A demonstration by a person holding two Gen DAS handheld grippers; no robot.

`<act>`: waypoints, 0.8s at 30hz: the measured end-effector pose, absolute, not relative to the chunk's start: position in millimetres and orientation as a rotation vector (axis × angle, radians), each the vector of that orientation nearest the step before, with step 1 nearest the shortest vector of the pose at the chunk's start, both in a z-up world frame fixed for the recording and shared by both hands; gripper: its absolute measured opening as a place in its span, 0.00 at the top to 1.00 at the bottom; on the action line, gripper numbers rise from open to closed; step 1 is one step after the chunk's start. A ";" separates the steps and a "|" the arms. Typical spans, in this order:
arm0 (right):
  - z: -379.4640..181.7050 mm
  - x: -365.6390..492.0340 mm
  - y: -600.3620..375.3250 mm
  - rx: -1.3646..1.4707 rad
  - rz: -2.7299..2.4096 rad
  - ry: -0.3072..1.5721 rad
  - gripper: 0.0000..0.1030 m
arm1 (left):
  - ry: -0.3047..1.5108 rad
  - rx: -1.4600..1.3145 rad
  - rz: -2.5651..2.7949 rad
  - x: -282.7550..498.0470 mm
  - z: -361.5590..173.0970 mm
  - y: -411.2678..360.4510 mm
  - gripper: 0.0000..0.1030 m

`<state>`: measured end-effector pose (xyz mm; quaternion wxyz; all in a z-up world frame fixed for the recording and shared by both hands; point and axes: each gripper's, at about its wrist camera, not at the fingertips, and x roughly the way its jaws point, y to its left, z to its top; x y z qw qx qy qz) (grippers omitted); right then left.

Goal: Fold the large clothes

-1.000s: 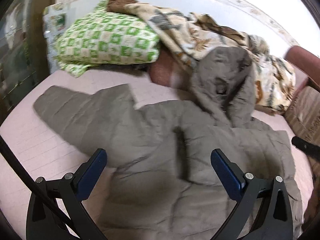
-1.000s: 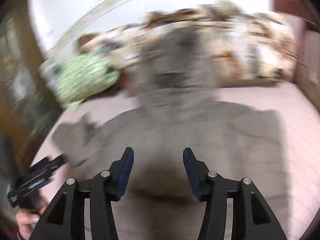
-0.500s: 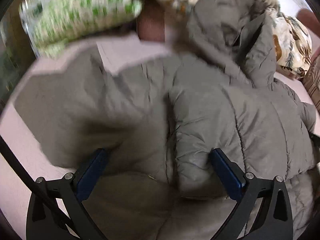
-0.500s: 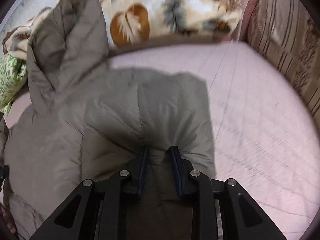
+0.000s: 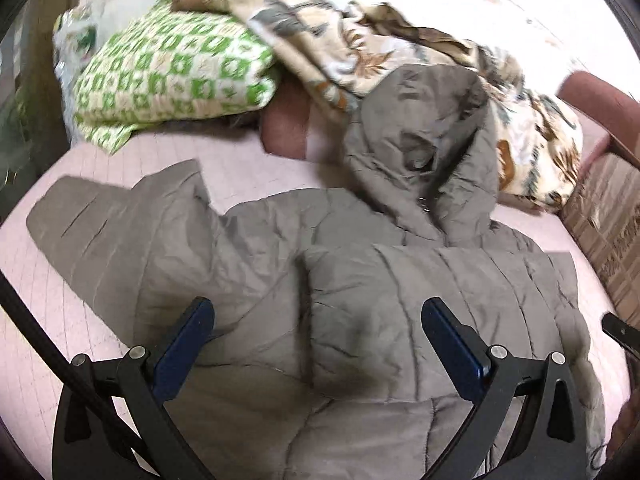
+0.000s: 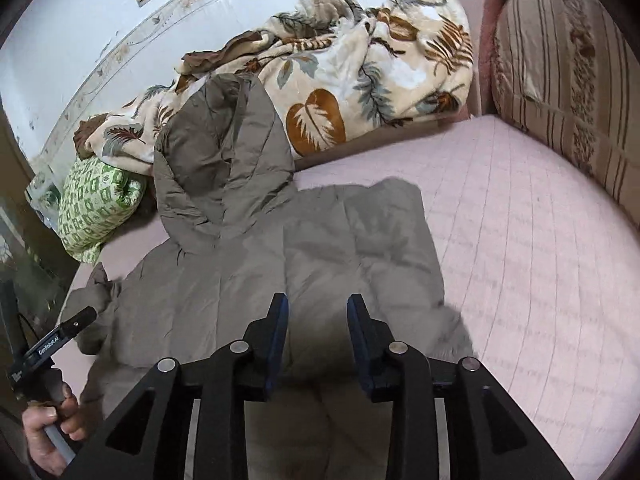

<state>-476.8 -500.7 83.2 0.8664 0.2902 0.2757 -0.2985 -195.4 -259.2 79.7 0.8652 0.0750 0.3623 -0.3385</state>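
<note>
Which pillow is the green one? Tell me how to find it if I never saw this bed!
Start at the pink bed with the grey puffy coat spread on it. Look to the far left corner, beside the coat's hood. The pillow lies there under the leaf-print blanket; it alone has green and white squares.

Read "GenRobot.AI", in white letters, on the black body of the left gripper (image 6: 54,342), beside the grey jacket (image 6: 248,280). Found no other readable text.
</note>
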 end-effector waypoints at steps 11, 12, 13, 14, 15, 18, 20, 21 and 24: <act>53.2 -445.0 -506.9 0.709 -0.512 0.599 0.68 | 0.772 0.275 -0.737 -214.5 51.6 -281.8 0.00; 49.8 -442.6 -508.2 0.726 -0.503 0.603 0.68 | 0.774 0.285 -0.739 -214.9 49.7 -283.6 0.00; 47.6 -441.0 -508.5 0.737 -0.484 0.605 0.68 | 0.771 0.296 -0.740 -216.4 48.0 -284.9 0.00; 45.0 -436.9 -508.5 0.748 -0.447 0.618 0.68 | 0.765 0.309 -0.739 -218.2 46.7 -286.2 0.00; 44.0 -433.9 -508.0 0.740 -0.438 0.641 0.68 | 0.761 0.317 -0.739 -218.9 46.1 -286.8 0.00; 48.3 -427.5 -504.7 0.637 -0.532 0.670 0.68 | 0.743 0.348 -0.735 -222.7 43.8 -290.0 0.00; 46.6 -425.1 -509.0 0.604 -0.583 0.693 0.67 | 0.740 0.367 -0.735 -224.1 42.2 -292.2 0.00; 45.0 -423.2 -511.7 0.591 -0.610 0.710 0.67 | 0.737 0.375 -0.736 -224.7 41.6 -293.0 0.00; 39.9 -421.4 -518.5 0.609 -0.623 0.722 0.67 | 0.734 0.396 -0.735 -225.2 40.0 -295.8 0.00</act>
